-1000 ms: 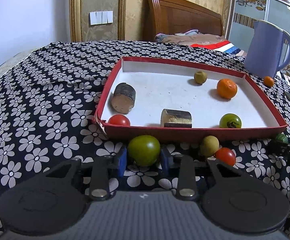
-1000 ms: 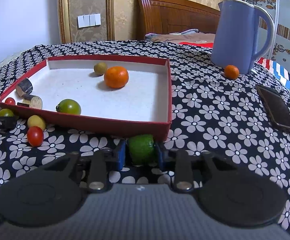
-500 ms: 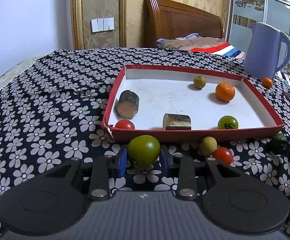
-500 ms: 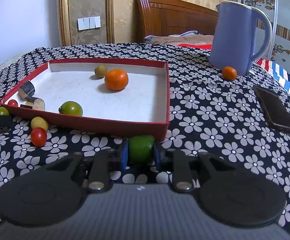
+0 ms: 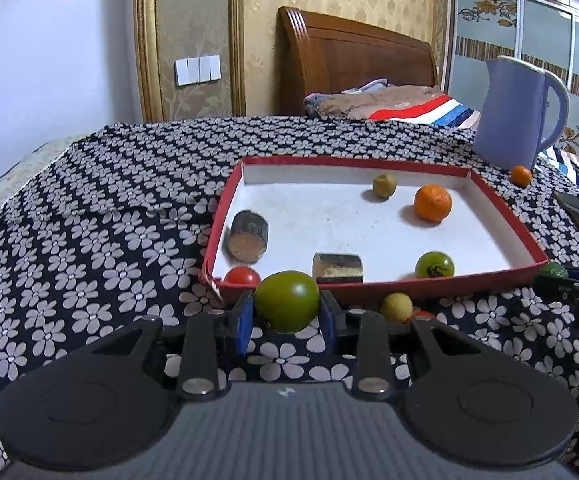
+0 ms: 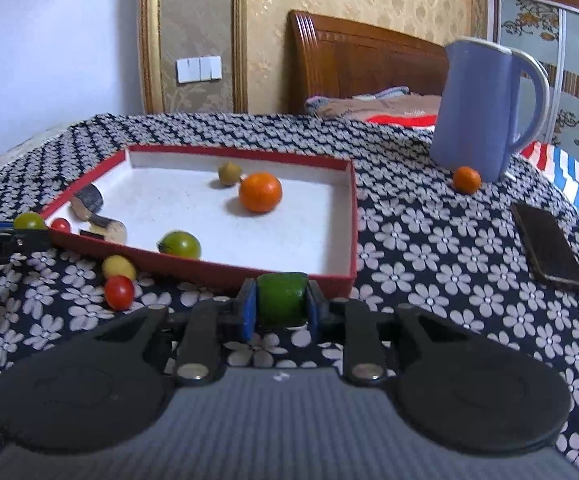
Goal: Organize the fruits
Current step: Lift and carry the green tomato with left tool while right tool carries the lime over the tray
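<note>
My left gripper [image 5: 287, 314] is shut on a green tomato [image 5: 287, 300], held above the cloth just in front of the red tray [image 5: 501, 204]. My right gripper [image 6: 280, 306] is shut on a lime [image 6: 281, 298], held at the tray's [image 6: 351, 216] near right corner. In the tray lie an orange [image 5: 433, 203], a small olive-coloured fruit [image 5: 384, 186], a green tomato [image 5: 434, 265], a red tomato [image 5: 242, 276] and two wood pieces [image 5: 248, 236]. A yellow fruit [image 6: 118, 267] and a red tomato [image 6: 119, 292] lie on the cloth in front of the tray.
A blue jug [image 6: 485, 116] stands at the back right with a small orange [image 6: 466, 179] at its base. A black phone [image 6: 545, 246] lies on the right of the flowered cloth. A bed headboard and a wall stand behind the table.
Both grippers have lifted with their fruit. The tray sits lower and farther off in both views.
</note>
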`<state>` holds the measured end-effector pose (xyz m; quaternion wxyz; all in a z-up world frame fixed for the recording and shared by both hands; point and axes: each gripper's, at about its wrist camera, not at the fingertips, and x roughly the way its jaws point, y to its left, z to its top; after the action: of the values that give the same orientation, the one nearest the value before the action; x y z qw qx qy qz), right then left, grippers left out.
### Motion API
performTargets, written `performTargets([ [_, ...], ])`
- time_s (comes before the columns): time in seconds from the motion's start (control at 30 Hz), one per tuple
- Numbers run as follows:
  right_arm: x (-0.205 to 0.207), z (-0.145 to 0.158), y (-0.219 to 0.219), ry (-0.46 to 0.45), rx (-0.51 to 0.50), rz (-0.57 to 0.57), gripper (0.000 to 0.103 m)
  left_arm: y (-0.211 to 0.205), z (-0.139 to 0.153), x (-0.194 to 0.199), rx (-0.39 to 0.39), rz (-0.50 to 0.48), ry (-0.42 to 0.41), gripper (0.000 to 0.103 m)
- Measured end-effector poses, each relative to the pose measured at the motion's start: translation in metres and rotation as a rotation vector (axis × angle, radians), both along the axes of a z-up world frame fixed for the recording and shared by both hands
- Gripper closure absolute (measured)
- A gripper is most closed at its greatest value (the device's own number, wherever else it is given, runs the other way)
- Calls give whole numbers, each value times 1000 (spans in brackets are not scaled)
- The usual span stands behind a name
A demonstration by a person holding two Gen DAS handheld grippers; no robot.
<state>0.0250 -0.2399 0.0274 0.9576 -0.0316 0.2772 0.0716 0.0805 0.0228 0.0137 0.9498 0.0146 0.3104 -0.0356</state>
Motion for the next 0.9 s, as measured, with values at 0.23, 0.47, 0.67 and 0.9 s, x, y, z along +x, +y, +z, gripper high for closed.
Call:
performTargets([
  [0.23, -3, 12, 9, -31, 8, 29, 79, 0, 17, -1, -3, -10, -25, 70],
  [0.47, -1, 20, 14, -49, 15, 45, 79, -2, 32, 4, 18, -14, -58, 70],
  [0.67, 3, 27, 16, -66, 17, 55, 79, -4, 42, 14, 17, -25, -63, 70],
  [0.9, 9, 37, 18, -91, 4, 66, 79, -10, 52, 26, 46, -21, -82, 70],
])
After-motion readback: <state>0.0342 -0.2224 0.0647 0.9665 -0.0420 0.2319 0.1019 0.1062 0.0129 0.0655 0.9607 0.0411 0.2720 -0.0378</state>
